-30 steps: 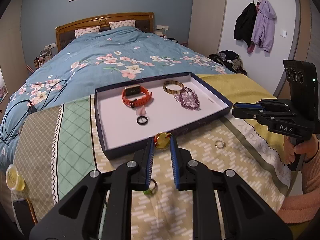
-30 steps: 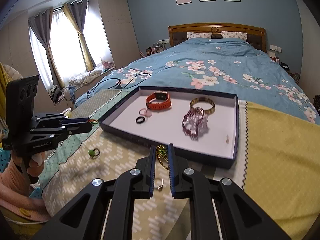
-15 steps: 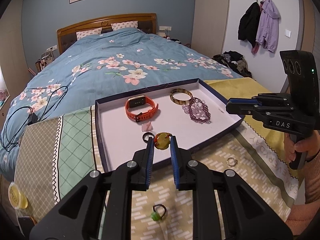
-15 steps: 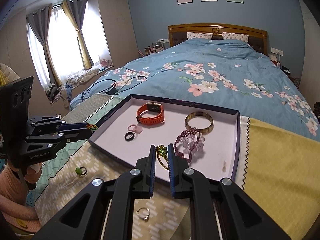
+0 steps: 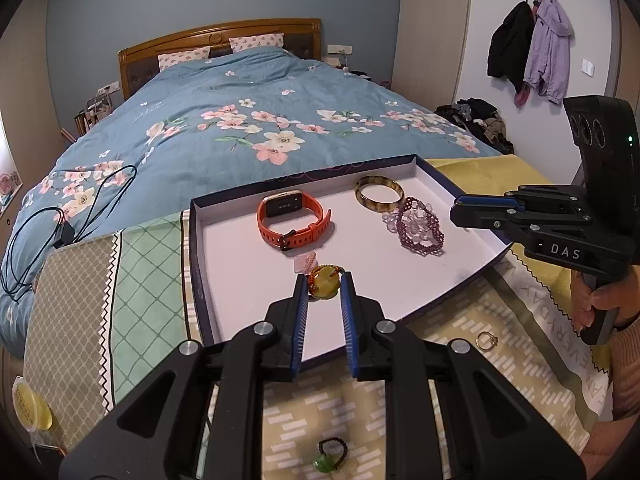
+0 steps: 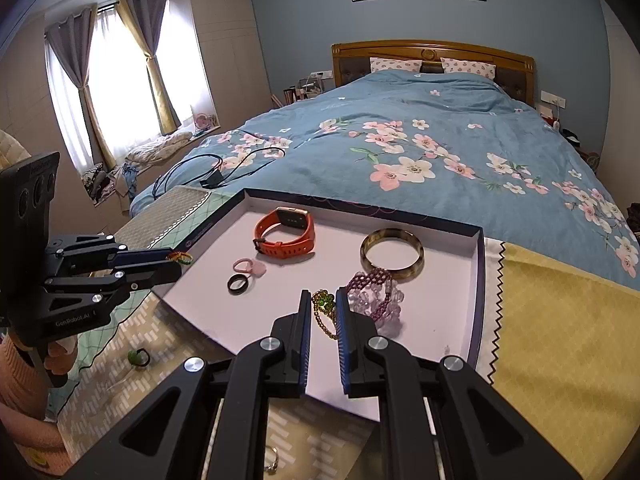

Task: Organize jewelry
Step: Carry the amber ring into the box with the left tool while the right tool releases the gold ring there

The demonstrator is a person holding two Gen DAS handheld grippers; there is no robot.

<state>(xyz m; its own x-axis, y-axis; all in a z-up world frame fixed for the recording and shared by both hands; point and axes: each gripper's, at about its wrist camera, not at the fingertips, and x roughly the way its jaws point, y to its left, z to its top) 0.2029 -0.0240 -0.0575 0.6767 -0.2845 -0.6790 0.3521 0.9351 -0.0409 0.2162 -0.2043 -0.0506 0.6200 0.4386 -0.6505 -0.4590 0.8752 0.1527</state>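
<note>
Both pieces are mid-carry over the tray (image 5: 200, 248): left gripper (image 5: 324, 286) fingers pinch the amber ring (image 5: 325, 280), right gripper (image 6: 323, 306) fingers clamp the green beaded chain (image 6: 325, 312). Next, lower onto bare tray floor and release.

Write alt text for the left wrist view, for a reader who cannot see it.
The left gripper holds a yellow beaded ring over a white tray on a bed; an orange watch, bangle and purple bracelet lie inside. The right gripper reaches in from the right.
</note>
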